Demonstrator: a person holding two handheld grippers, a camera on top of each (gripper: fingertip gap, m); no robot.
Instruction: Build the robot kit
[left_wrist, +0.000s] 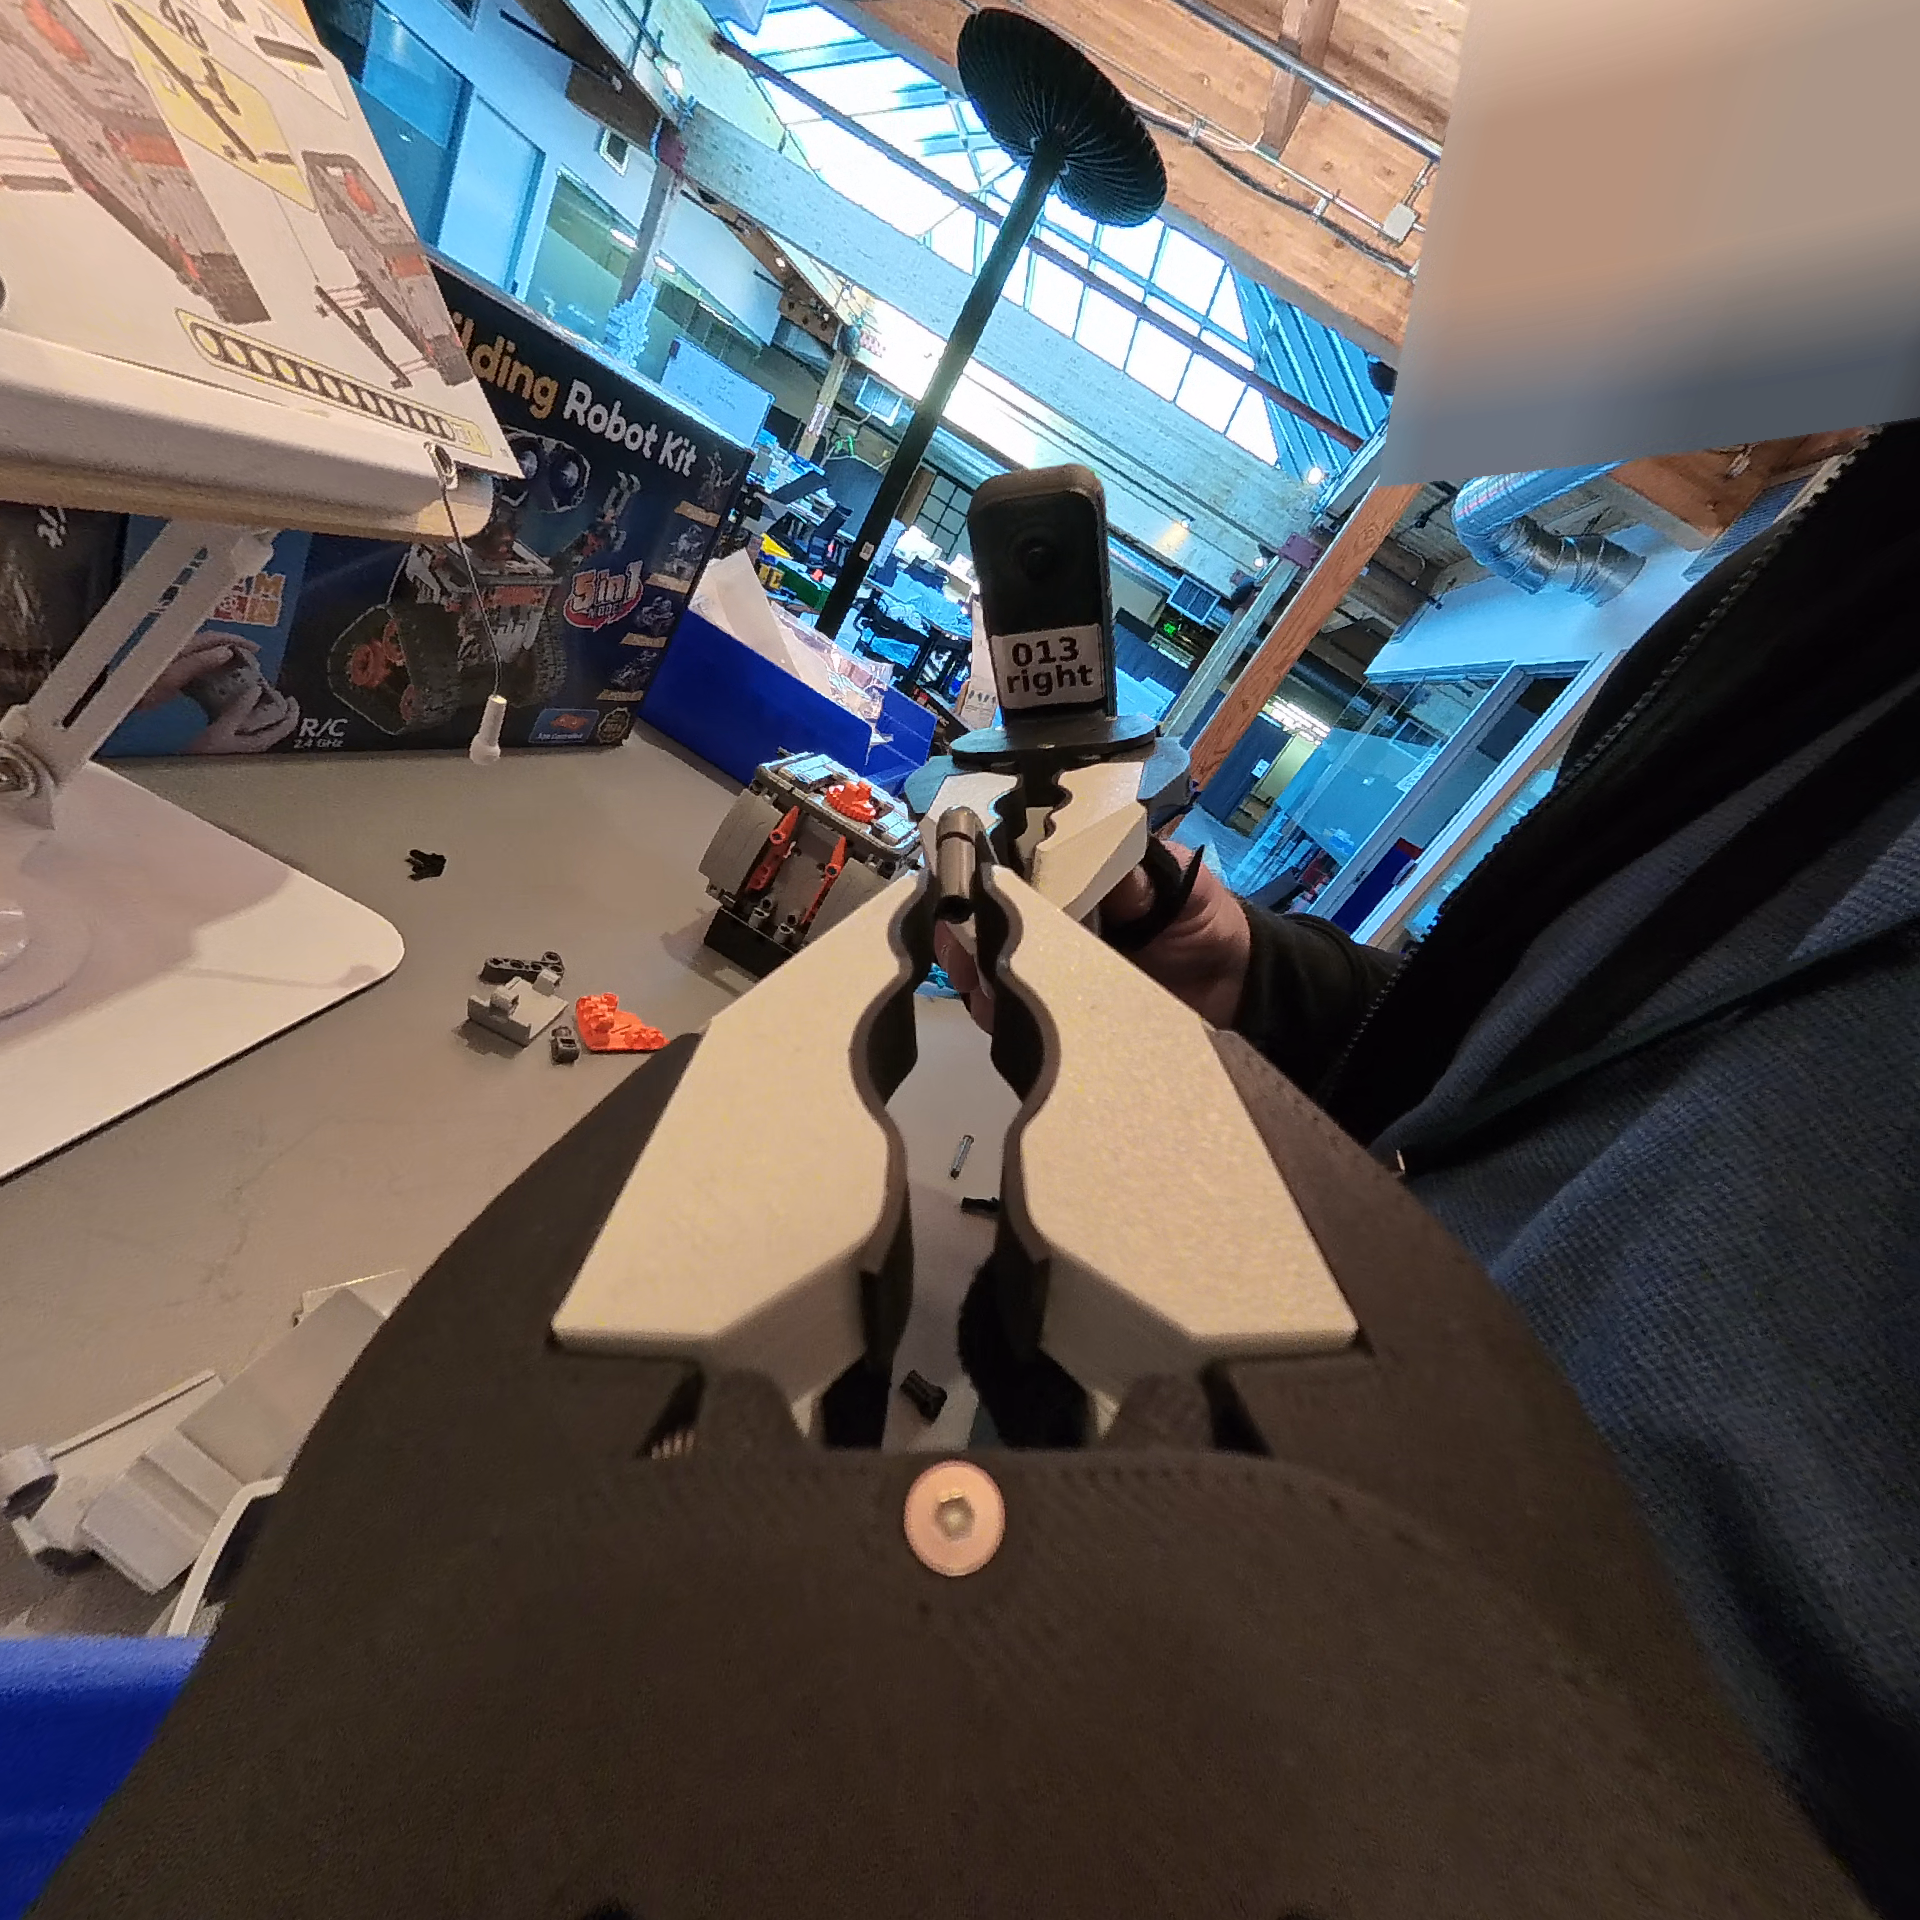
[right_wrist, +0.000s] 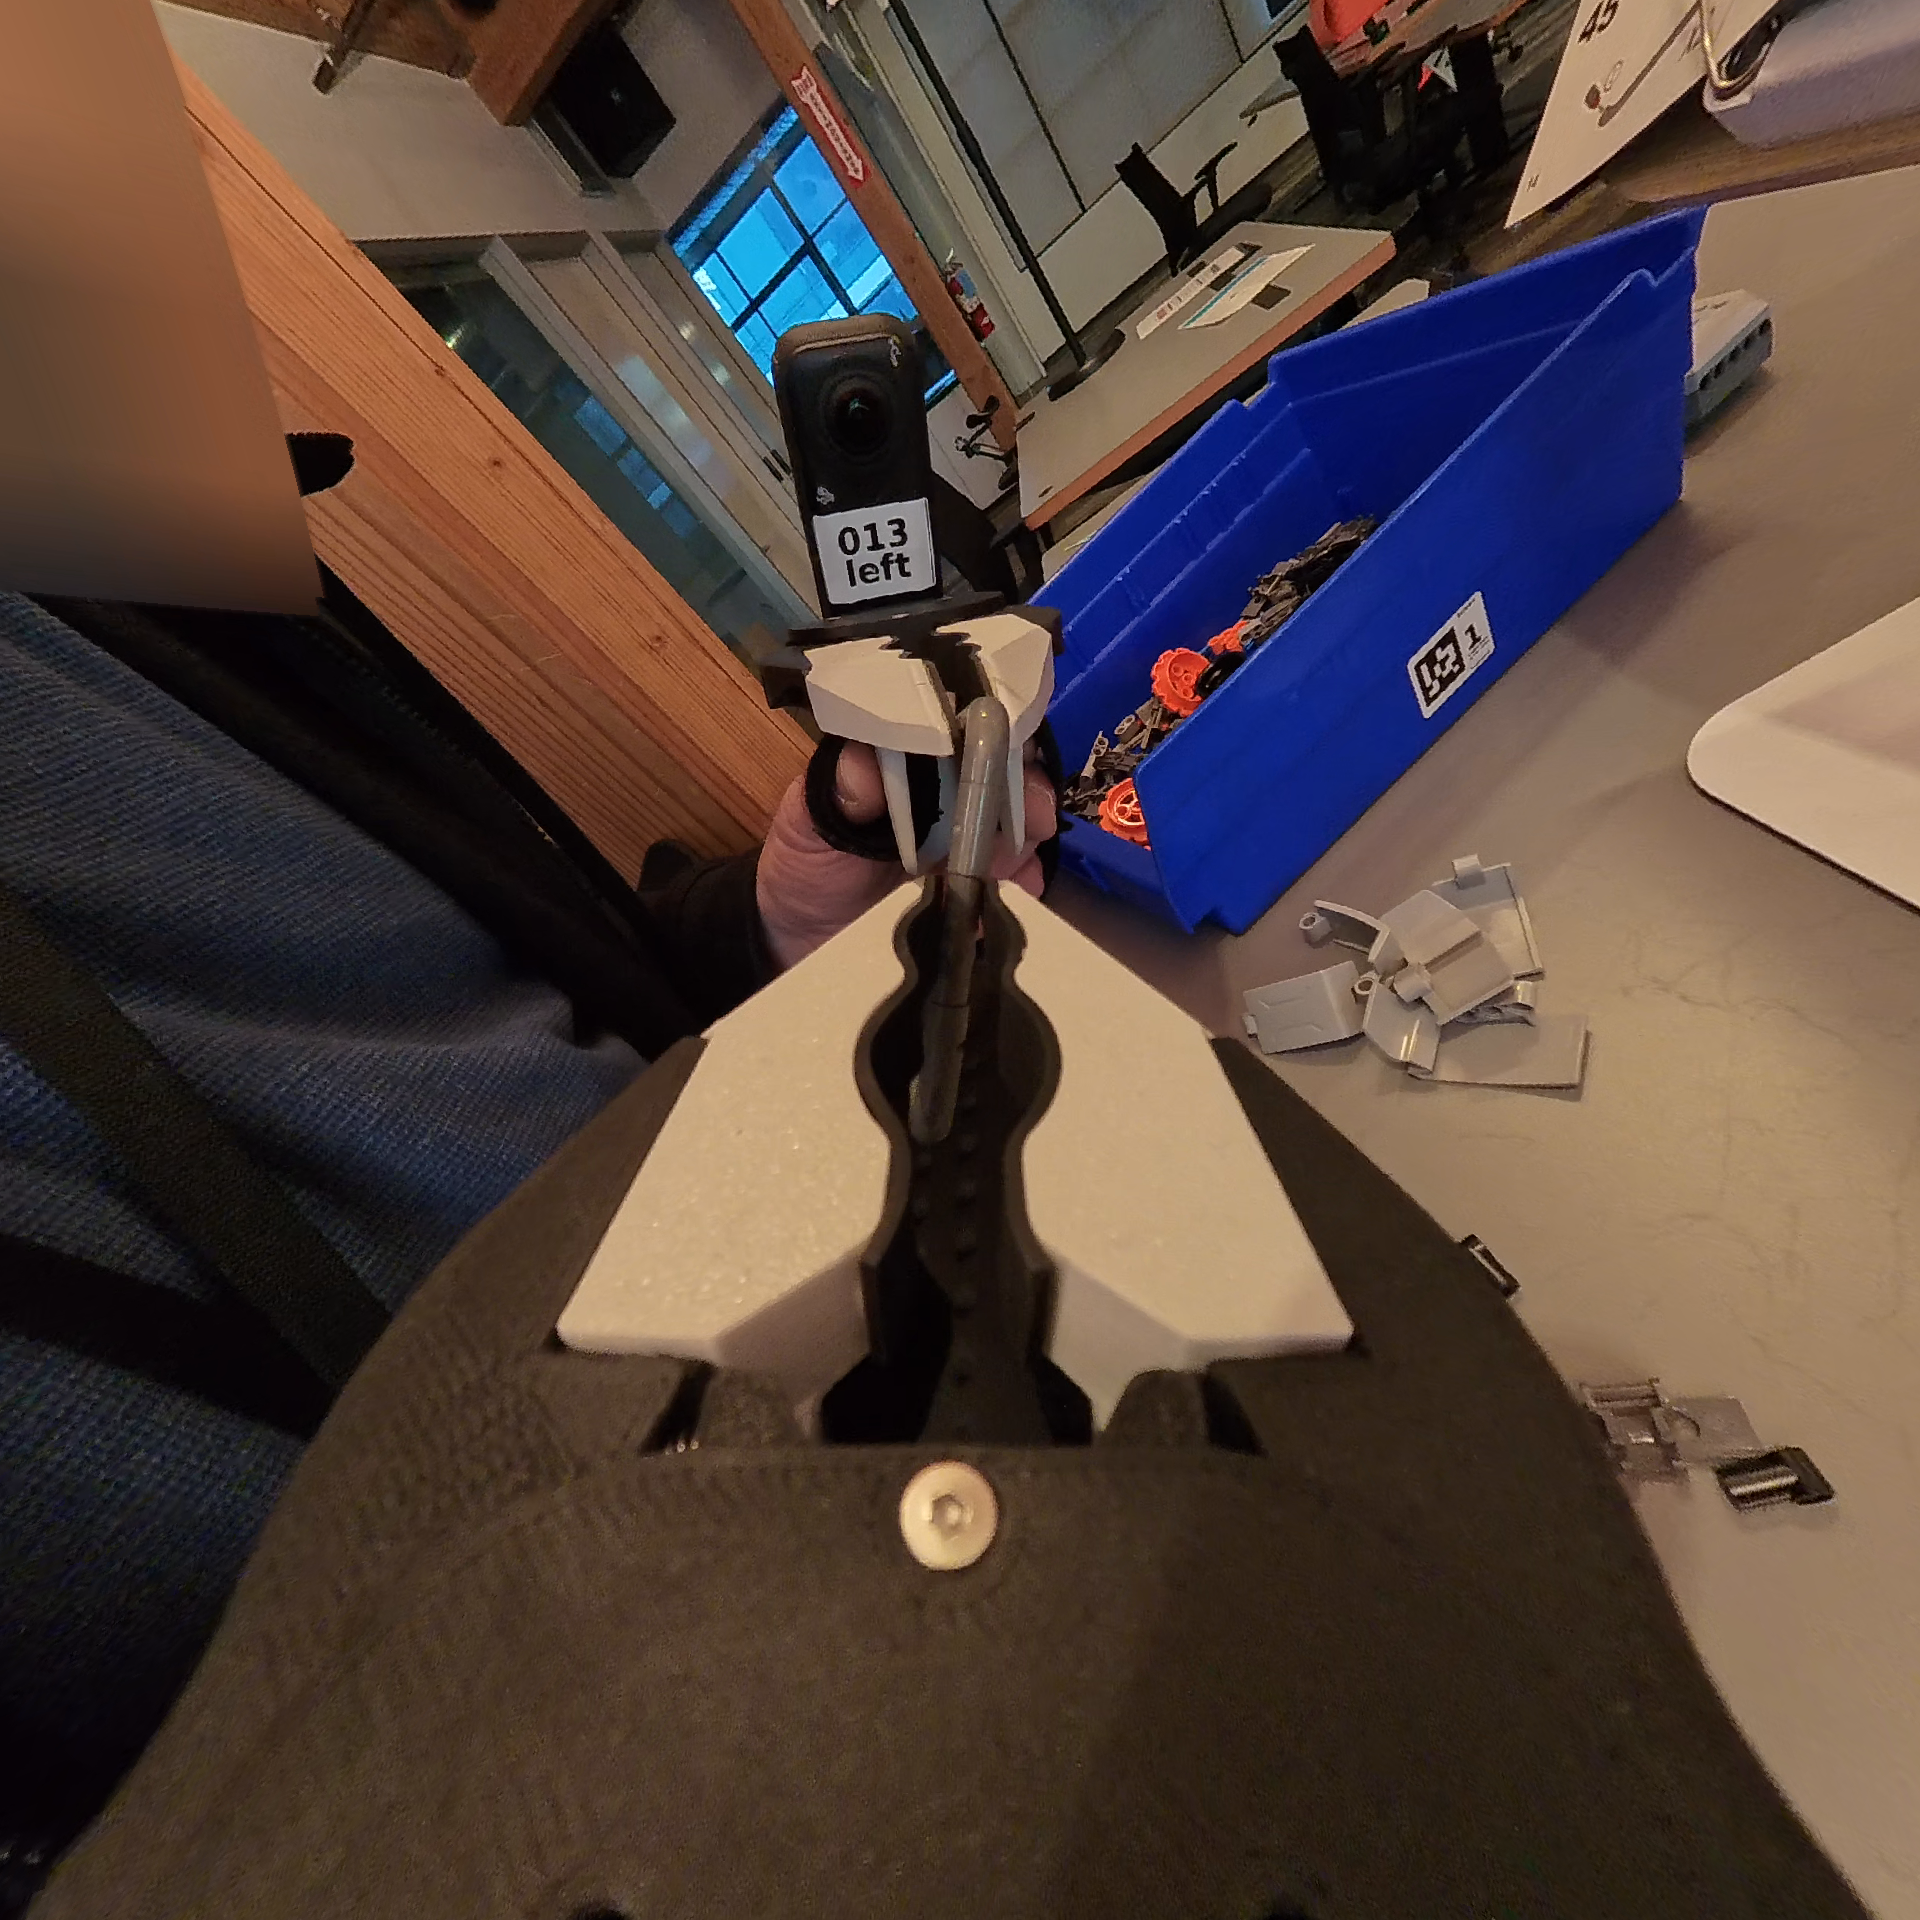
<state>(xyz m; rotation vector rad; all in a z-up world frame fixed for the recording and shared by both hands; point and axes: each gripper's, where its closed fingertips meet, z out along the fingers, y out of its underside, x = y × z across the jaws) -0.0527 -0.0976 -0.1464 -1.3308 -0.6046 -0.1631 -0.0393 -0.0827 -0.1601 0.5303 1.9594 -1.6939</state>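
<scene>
Clearly both claws meet above the grey worktop (right_wrist: 1714, 1195), facing each other: the left claw (left_wrist: 951, 914) and right claw (right_wrist: 951, 914) each clench one end of a grey bent connector piece (right_wrist: 977, 790). Keeping both grips aligned should prevent twisting.

The left gripper (left_wrist: 951, 904), with white wedge fingers on a black body, is closed at its tips on a small dark grey cylindrical peg (left_wrist: 958, 847) above a grey tabletop (left_wrist: 312, 1132). Facing it, the right gripper (left_wrist: 1023, 831), topped by a black camera, meets the same peg, a person's hand (left_wrist: 1184, 935) behind it. Beyond stand a half-built grey and orange brick model (left_wrist: 805, 862), loose orange and grey bricks (left_wrist: 561, 1013), a blue plastic bin (left_wrist: 748, 696) and a printed kit box (left_wrist: 468, 582).
</scene>
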